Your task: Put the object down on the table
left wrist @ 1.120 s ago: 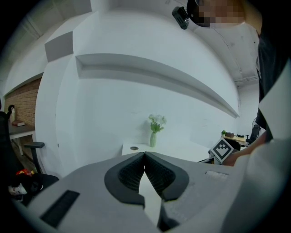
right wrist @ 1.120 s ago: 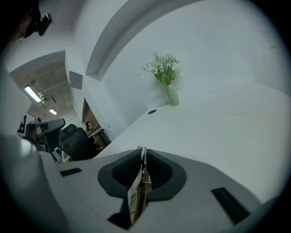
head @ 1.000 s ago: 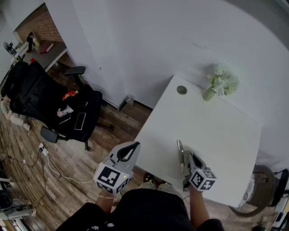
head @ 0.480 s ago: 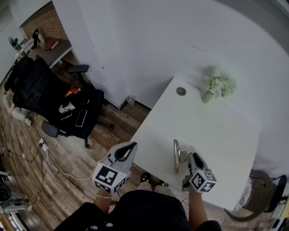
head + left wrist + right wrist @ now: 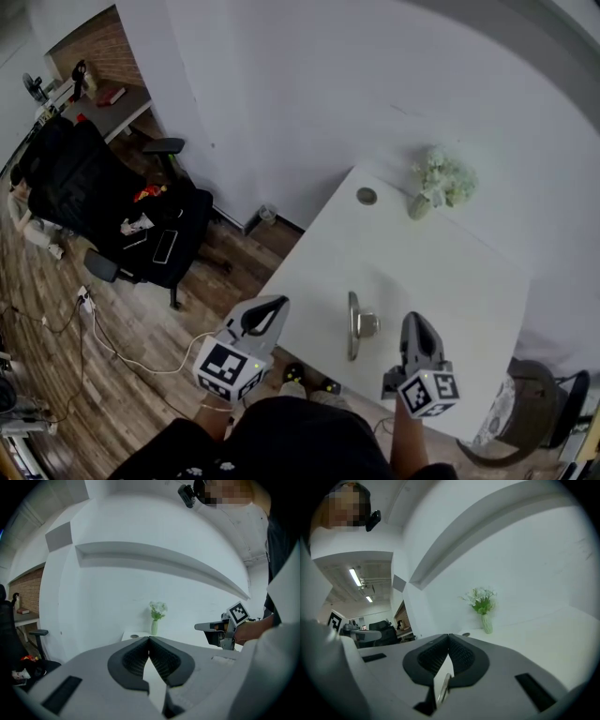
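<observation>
Metal lid (image 5: 354, 325) is on the table (image 5: 469, 272), seemingly on edge, so it could tip or roll. Right gripper (image 5: 415, 322) has just closed empty, beside it. Left gripper (image 5: 277, 306) is together and empty.

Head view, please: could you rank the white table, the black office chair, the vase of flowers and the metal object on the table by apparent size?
1. white table
2. black office chair
3. vase of flowers and metal object: about alike, and the object lies nearer the camera, so unranked.
</observation>
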`<state>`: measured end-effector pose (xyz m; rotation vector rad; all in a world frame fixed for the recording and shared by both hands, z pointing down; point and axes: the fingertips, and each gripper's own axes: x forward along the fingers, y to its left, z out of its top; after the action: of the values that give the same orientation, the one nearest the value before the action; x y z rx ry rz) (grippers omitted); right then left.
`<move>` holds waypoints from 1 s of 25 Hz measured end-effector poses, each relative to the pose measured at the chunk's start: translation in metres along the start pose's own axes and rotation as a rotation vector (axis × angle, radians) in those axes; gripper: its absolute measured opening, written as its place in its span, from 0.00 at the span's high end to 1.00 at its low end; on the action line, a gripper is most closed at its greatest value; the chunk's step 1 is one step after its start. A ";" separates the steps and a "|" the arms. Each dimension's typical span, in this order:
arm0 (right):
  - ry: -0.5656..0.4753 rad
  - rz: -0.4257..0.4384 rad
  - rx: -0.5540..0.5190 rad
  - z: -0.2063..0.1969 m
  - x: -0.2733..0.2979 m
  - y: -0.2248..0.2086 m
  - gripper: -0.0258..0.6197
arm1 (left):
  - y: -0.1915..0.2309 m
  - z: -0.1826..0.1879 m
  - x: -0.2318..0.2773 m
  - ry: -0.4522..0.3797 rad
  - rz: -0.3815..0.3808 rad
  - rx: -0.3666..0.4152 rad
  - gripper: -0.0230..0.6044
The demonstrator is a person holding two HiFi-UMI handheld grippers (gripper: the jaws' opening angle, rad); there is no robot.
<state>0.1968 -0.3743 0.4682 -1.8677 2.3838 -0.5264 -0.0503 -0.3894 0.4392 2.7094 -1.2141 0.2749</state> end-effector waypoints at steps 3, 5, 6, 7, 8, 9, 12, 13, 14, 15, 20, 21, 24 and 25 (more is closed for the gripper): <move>-0.020 0.035 -0.022 0.012 -0.006 0.007 0.96 | -0.007 0.004 0.001 -0.005 -0.004 0.000 0.97; -0.023 0.050 -0.028 0.015 -0.008 0.008 0.96 | -0.011 0.004 0.003 -0.003 -0.003 0.004 0.97; -0.024 0.054 -0.029 0.016 -0.009 0.008 0.96 | -0.013 0.004 0.004 0.000 -0.005 0.006 0.97; -0.025 0.057 -0.030 0.017 -0.009 0.008 0.96 | -0.015 0.003 0.005 0.003 -0.006 0.008 0.97; -0.026 0.059 -0.030 0.017 -0.010 0.007 0.96 | -0.017 0.003 0.006 0.006 -0.008 0.010 0.97; -0.026 0.059 -0.032 0.018 -0.011 0.007 0.96 | -0.018 0.003 0.006 0.008 -0.010 0.010 0.97; -0.030 0.051 -0.043 0.019 -0.012 0.005 0.96 | -0.019 0.003 0.007 0.011 -0.011 0.014 0.97; -0.031 0.048 -0.049 0.019 -0.012 0.005 0.96 | -0.019 0.003 0.007 0.011 -0.010 0.016 0.97; -0.030 0.047 -0.054 0.019 -0.011 0.005 0.96 | -0.018 0.003 0.007 0.011 -0.009 0.019 0.97; -0.027 0.048 -0.057 0.018 -0.011 0.005 0.96 | -0.018 0.003 0.007 0.010 -0.008 0.022 0.97; -0.021 0.063 -0.058 0.016 -0.010 0.009 0.96 | -0.019 0.000 0.007 0.019 -0.007 0.018 0.97; -0.020 0.064 -0.059 0.016 -0.010 0.009 0.96 | -0.018 0.000 0.007 0.021 -0.007 0.017 0.97; -0.014 0.067 -0.063 0.015 -0.008 0.010 0.96 | -0.018 -0.001 0.008 0.023 -0.008 0.013 0.97; -0.012 0.068 -0.061 0.014 -0.008 0.010 0.96 | -0.018 -0.002 0.008 0.023 -0.009 0.011 0.97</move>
<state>0.1937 -0.3680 0.4506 -1.8006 2.4724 -0.4406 -0.0314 -0.3833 0.4414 2.7127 -1.1977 0.3109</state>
